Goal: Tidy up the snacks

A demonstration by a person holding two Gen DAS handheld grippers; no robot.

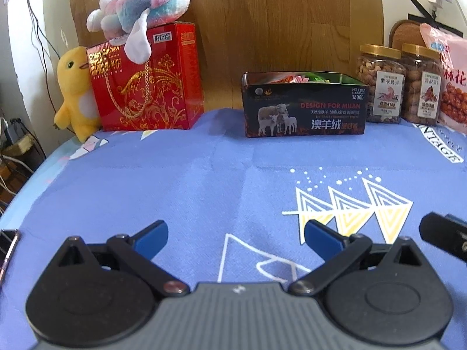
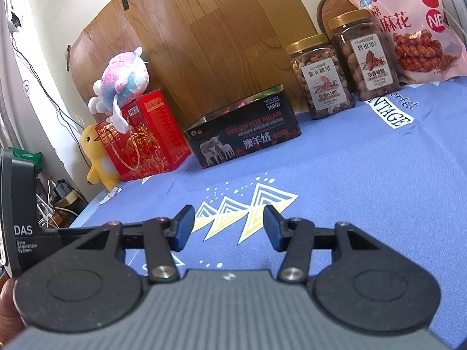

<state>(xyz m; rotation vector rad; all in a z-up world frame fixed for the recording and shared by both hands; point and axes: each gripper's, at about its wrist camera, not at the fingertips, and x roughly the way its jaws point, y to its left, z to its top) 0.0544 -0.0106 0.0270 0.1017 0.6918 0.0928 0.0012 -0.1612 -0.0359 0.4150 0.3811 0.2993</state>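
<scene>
Your left gripper (image 1: pixel 235 237) hangs over the blue printed cloth (image 1: pixel 175 180) with its blue pads spread wide and nothing between them. Your right gripper (image 2: pixel 229 227) sits the same way, jaws apart and empty, pads framing the yellow-and-white triangle print (image 2: pixel 248 207) on that cloth. At the right edge of the left wrist view a black tip of the other tool (image 1: pixel 443 239) pokes in.

Take the black open box (image 1: pixel 303 108), the one with sheep and "DESIGN FOR MILAN" on its front, as your marker. It stands at the far side of the cloth, well apart from both grippers, and colourful wrapped snacks (image 1: pixel 294 79) peek over its rim. Left of it stands the red biscuit gift box (image 1: pixel 149 84) with a gold cord handle; a pink-and-blue plush toy (image 1: pixel 143 3) lies on top of that, and a yellow plush duck (image 1: pixel 74 93) leans at its far left side. Right of the black box you have two gold-lidded nut jars (image 1: pixel 382 84) (image 1: pixel 421 87) side by side, then a pink bag of twisted fried dough (image 2: pixel 414 26). Behind everything, a wood-grain board (image 1: pixel 277 20) leans against the wall.
</scene>
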